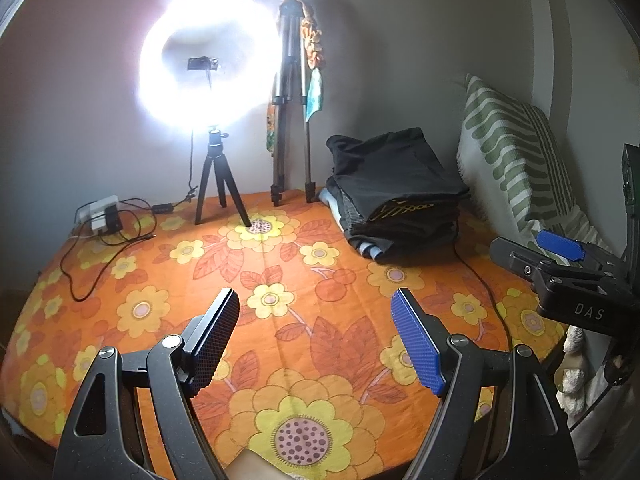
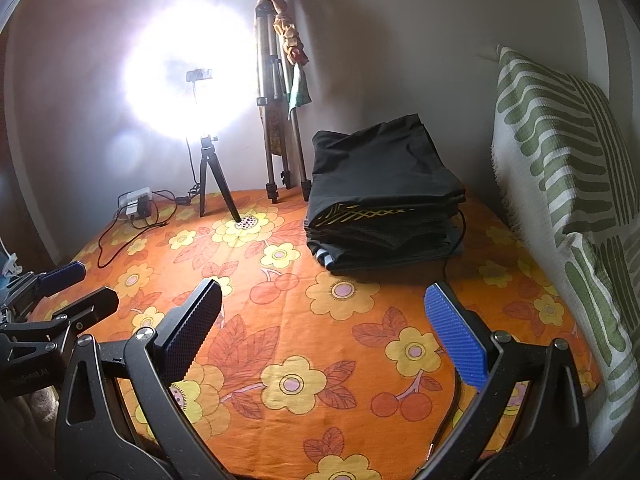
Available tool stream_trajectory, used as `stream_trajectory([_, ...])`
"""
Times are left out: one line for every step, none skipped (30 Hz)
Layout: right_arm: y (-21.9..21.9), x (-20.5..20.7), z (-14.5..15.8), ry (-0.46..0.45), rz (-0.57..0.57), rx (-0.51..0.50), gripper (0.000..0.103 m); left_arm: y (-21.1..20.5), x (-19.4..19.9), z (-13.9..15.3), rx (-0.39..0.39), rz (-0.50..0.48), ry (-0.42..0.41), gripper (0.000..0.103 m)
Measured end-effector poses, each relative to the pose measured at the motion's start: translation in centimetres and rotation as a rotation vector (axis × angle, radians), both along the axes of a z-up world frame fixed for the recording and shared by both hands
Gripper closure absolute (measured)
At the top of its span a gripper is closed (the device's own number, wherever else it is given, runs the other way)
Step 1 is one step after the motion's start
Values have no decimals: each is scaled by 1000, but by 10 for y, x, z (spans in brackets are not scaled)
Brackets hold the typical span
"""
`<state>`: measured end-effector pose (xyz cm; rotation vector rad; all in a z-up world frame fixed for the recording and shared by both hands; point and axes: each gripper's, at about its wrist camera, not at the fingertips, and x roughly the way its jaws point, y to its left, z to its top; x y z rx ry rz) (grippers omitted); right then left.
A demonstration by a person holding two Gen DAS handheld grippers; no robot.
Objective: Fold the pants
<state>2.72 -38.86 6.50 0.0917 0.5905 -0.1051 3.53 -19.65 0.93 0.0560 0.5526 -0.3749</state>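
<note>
A stack of folded dark pants [image 1: 396, 192] [image 2: 384, 200] rests at the back right of the table, on an orange flowered cloth [image 1: 280, 280] [image 2: 320, 320]. My left gripper [image 1: 316, 320] hovers open over the bare cloth in front of the stack, nothing between its fingers. My right gripper [image 2: 324, 320] is open too, with nothing between its fingers, a short way before the stack. In the left wrist view the right gripper [image 1: 560, 256] shows at the right edge. The left gripper's fingers [image 2: 64, 272] show at the left edge of the right wrist view.
A glaring ring light on a small tripod [image 1: 218, 184] [image 2: 212, 184] stands at the back, a taller folded tripod [image 1: 290, 120] [image 2: 280, 120] beside it. A power adapter with cables [image 1: 100, 216] [image 2: 136, 204] lies back left. A green-striped cushion [image 1: 516, 160] [image 2: 568, 180] leans at the right.
</note>
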Motion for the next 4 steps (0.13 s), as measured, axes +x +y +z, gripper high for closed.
stream_trajectory([2, 0, 0, 1, 1, 0, 0, 3, 0, 0, -1, 4, 1, 24])
stream_trajectory([2, 0, 0, 2, 2, 1, 0, 6, 1, 0, -2, 11, 2, 24])
stream_trajectory([3, 1, 0, 3, 4, 2, 0, 9, 1, 0, -2, 15, 4, 24])
stream_trajectory([4, 2, 0, 5, 7, 3, 0, 12, 2, -1, -2, 19, 6, 24])
